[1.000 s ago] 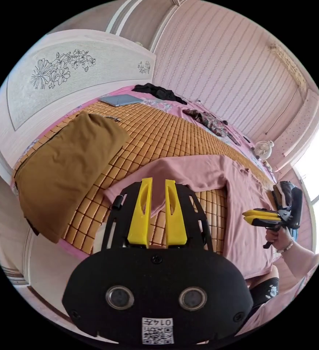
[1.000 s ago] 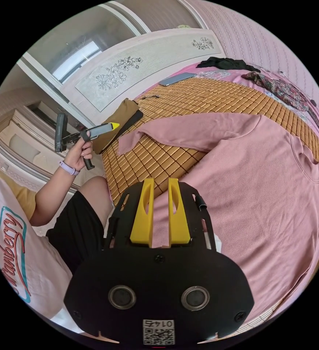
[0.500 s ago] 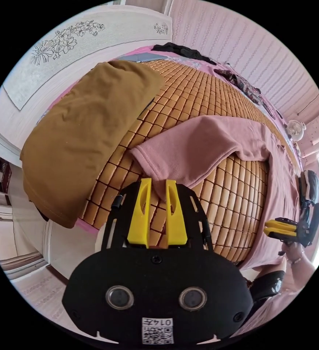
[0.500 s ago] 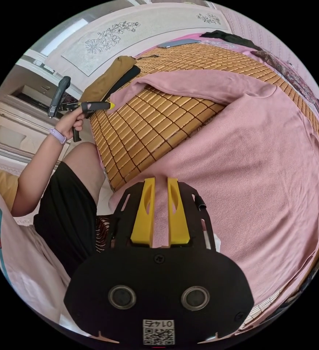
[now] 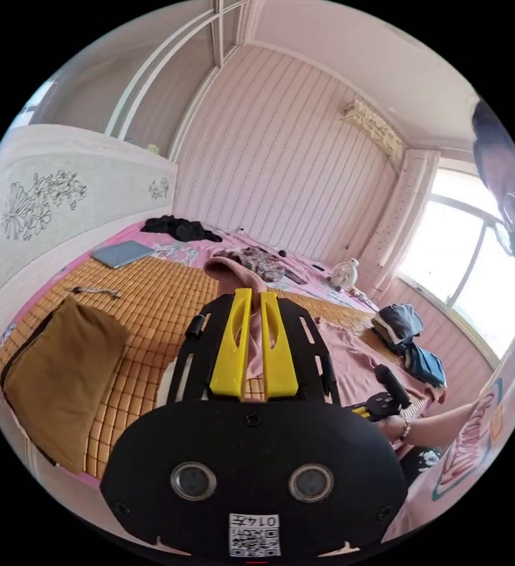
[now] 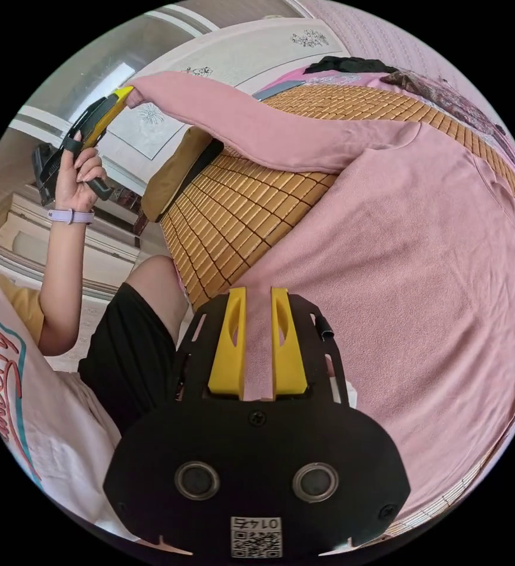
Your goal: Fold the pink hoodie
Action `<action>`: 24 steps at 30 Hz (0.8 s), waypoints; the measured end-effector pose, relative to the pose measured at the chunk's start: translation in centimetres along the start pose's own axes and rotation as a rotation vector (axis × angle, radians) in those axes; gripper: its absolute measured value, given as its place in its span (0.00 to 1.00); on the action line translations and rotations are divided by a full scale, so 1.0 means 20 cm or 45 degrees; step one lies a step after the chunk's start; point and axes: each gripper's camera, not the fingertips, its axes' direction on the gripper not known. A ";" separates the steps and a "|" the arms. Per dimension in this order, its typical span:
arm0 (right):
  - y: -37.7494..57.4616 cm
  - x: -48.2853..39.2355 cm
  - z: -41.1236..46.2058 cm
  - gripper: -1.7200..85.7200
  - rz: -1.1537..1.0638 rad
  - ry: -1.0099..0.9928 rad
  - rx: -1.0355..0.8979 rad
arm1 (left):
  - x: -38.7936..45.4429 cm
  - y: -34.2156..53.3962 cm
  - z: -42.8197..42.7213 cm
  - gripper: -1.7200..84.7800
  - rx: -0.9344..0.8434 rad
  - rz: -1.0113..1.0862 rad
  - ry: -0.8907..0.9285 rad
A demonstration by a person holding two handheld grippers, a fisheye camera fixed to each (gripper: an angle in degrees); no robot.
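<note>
The right gripper view shows the pink hoodie spread flat on the bamboo mat of the bed, one sleeve lifted clear of the mat and drawn up to the left gripper, whose yellow jaws are closed on the cuff. The left gripper view shows that cuff from behind, bunched between the narrow-set jaws of the left gripper. It also shows the window, a striped wall, folded dark clothes near the bed's far edge, and the right gripper held low over the hoodie body. In its own view the right gripper has jaws slightly parted above the hoodie's lower body; whether fabric is gripped cannot be told. A brown garment lies on the mat beside the headboard. The left hand is raised, forearm upright, wearing a wristband.
</note>
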 end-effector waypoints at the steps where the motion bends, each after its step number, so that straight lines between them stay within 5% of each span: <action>1: 0.03 0.03 -0.08 0.10 0.037 -0.013 0.062 | 0.13 -0.03 0.07 0.04 0.002 0.081 0.132; 5: 0.19 0.13 -0.34 0.10 0.218 0.011 0.267 | 0.68 0.01 0.40 0.06 -0.120 0.234 0.702; 10: 0.62 0.30 -0.59 0.10 0.600 0.340 0.272 | 0.94 0.32 0.75 0.09 -0.578 0.178 0.945; 15: 0.76 0.32 -0.67 0.10 0.696 0.515 0.259 | 0.79 0.57 0.79 0.08 -0.831 0.128 0.615; 19: 0.58 0.28 -0.66 0.11 0.512 0.637 0.304 | 0.59 0.69 0.76 0.08 -0.955 -0.016 0.355; 24: 0.43 0.28 -0.46 0.10 0.326 0.715 0.042 | 0.50 0.67 0.76 0.08 -0.950 -0.090 0.196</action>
